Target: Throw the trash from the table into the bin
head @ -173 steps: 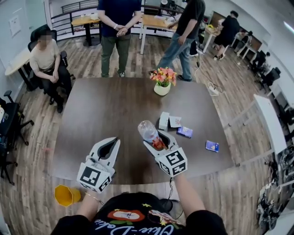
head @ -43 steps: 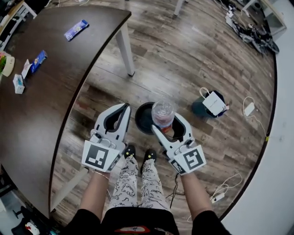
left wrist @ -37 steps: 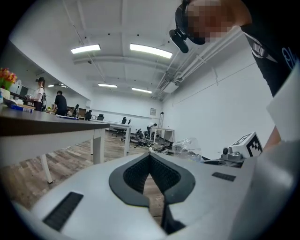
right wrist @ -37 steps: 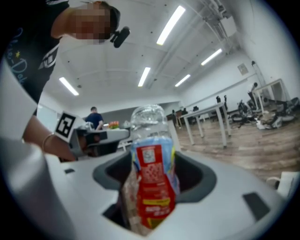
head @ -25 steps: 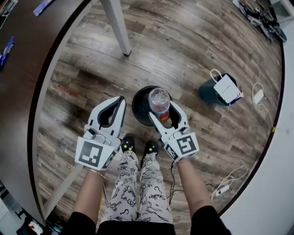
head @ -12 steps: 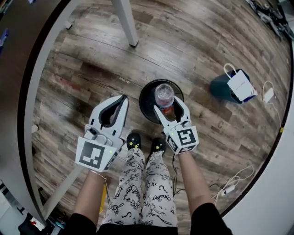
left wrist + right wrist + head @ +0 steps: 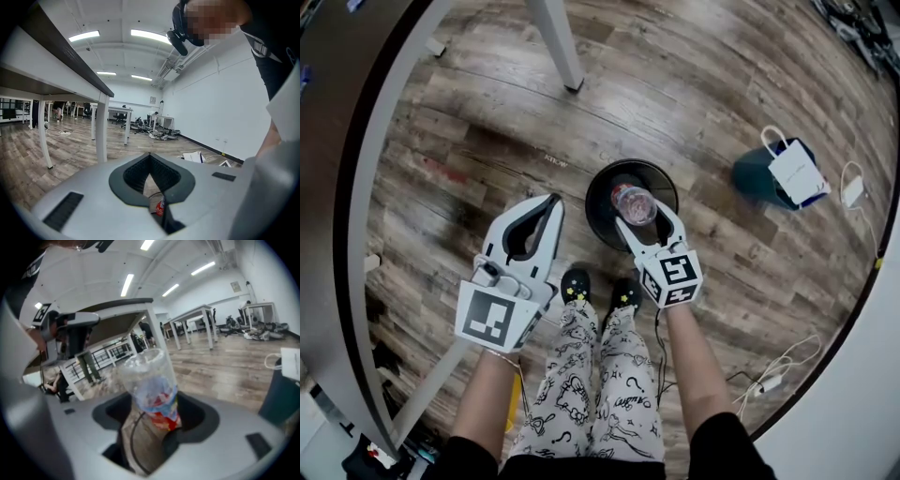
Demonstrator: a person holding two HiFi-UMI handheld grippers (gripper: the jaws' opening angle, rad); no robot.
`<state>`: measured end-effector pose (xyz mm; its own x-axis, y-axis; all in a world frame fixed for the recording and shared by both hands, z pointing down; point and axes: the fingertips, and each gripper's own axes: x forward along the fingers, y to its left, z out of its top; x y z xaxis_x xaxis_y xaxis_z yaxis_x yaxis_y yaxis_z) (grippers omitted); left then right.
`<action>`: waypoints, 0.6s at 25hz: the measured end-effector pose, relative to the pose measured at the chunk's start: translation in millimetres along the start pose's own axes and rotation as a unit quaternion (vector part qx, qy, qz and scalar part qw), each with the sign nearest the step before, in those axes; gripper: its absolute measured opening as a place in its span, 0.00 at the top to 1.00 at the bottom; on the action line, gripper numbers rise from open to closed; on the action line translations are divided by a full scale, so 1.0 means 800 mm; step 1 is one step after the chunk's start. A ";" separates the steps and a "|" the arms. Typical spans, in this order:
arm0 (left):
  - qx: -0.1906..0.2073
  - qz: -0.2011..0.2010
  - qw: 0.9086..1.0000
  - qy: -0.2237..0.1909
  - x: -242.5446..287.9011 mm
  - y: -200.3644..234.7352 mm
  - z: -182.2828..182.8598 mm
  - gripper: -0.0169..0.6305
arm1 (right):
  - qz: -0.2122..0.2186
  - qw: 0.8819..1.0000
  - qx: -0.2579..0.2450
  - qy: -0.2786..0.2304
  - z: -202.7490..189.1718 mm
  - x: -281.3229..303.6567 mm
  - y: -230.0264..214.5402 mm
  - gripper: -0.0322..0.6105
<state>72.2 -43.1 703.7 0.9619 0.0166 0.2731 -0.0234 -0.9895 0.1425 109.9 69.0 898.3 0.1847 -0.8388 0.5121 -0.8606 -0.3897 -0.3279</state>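
A clear plastic bottle (image 7: 635,202) with a red label stands upright between the fingers of my right gripper (image 7: 645,215), which is shut on it. It hangs directly over the mouth of the round black bin (image 7: 596,199) on the wooden floor, bottom end down. In the right gripper view the bottle (image 7: 152,385) fills the gap of the right gripper (image 7: 154,405). My left gripper (image 7: 553,202) hovers to the bin's left with its tips together and nothing in it. In the left gripper view the left gripper (image 7: 150,156) shows its pads meeting.
The dark table's curved edge (image 7: 349,187) runs down the left, with a white leg (image 7: 558,42) beyond the bin. A dark bag with a white paper bag (image 7: 780,173) sits to the right. Cables (image 7: 769,380) lie near the wall. My shoes (image 7: 574,286) stand just behind the bin.
I have turned from the table to the bin. Over the last second the right gripper has sunk with the bottle towards the bin's mouth. The left gripper has dropped a little.
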 end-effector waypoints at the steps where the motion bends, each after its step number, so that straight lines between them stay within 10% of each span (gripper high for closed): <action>1: 0.000 0.002 1.000 0.000 0.001 0.002 0.001 0.96 | -0.003 1.000 0.002 0.010 -0.007 0.002 -0.003 0.50; 12: -0.012 0.007 1.000 0.001 0.001 0.007 0.005 0.96 | -0.005 0.998 -0.010 0.057 -0.028 0.006 -0.007 0.50; 15: -0.014 0.006 1.000 -0.001 0.001 0.004 0.009 0.96 | 0.000 0.999 0.000 0.046 -0.019 0.004 -0.005 0.31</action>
<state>74.9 -47.3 697.5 0.9619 0.0053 0.2735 -0.0418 -0.9852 0.1661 106.7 73.4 913.1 0.1396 -0.8006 0.5827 -0.8609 -0.3889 -0.3281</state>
